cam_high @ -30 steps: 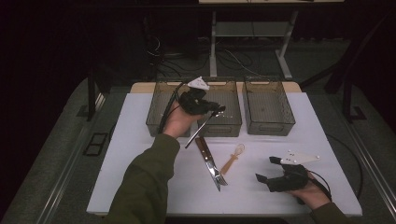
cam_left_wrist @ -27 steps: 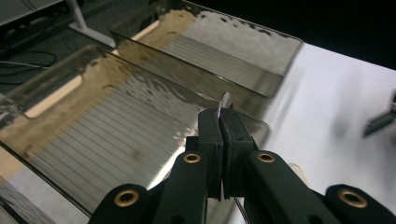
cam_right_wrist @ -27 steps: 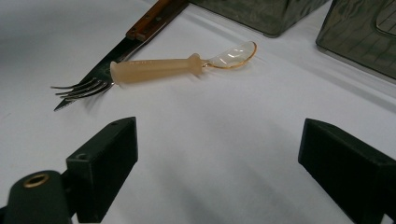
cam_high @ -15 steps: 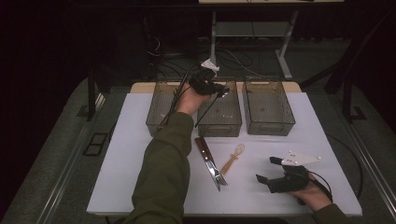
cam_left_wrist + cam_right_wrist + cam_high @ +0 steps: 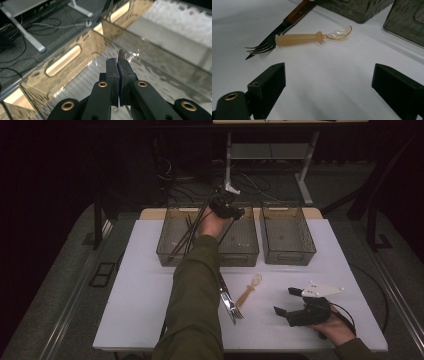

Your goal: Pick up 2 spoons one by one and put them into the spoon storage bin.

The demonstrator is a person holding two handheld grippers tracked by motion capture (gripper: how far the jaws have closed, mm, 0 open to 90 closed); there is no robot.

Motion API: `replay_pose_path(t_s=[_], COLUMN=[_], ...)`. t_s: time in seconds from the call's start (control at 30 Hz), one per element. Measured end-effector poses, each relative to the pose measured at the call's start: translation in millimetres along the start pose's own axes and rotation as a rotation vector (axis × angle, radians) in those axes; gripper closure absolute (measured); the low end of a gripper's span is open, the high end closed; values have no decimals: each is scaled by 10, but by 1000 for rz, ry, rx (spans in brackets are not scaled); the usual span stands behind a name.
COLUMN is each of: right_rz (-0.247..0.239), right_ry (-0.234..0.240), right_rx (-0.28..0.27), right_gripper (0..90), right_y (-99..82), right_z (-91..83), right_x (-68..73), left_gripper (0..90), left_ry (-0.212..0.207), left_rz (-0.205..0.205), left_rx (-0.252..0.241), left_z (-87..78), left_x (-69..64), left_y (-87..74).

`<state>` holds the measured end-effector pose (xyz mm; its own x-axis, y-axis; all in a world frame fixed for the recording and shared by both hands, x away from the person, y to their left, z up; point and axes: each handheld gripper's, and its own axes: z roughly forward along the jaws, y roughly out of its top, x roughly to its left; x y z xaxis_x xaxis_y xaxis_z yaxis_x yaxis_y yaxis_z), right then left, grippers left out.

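My left gripper point(image 5: 227, 208) hangs over the far end of the smoky clear bins point(image 5: 240, 251). In the left gripper view its jaws point(image 5: 119, 63) are shut on a thin metal utensil point(image 5: 121, 53), whose tip sticks up between the pads above the bin floor. My right gripper point(image 5: 285, 301) rests on the white table at the front right, open and with nothing in it point(image 5: 329, 73). In front of it lie a peach-handled clear spoon point(image 5: 299, 38), a fork point(image 5: 259, 47) and a wooden-handled knife point(image 5: 297, 13).
A separate clear bin point(image 5: 287, 236) stands to the right of the first ones. Black sticks point(image 5: 187, 232) lean in the left bin. The person's green sleeve point(image 5: 195, 295) crosses the table's middle. The white tabletop point(image 5: 140, 285) sits on a grey base.
The left hand has carried the metal utensil away from the table's middle to the far end of the bins and a little lower. The right gripper has stayed put.
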<state>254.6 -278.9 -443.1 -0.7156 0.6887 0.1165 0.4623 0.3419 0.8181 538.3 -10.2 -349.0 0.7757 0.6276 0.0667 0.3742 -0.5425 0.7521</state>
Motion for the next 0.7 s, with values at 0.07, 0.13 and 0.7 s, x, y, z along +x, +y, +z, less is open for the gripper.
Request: replay_pose_path(t_s=[0.07, 0.13, 0.7], right_rz=[-2, 2, -5], right_ry=[-2, -3, -1], right_rx=[-2, 0, -6], right_gripper=[118, 118, 118], right_y=[0, 0, 4], right_z=[0, -1, -11], right_x=[-3, -1, -4], left_gripper=[885, 884, 873], left_ry=[4, 2, 36], left_rz=[3, 3, 47], left_rx=[14, 29, 174], left_z=[67, 115, 402], left_x=[-24, -37, -199], left_y=[-21, -31, -127])
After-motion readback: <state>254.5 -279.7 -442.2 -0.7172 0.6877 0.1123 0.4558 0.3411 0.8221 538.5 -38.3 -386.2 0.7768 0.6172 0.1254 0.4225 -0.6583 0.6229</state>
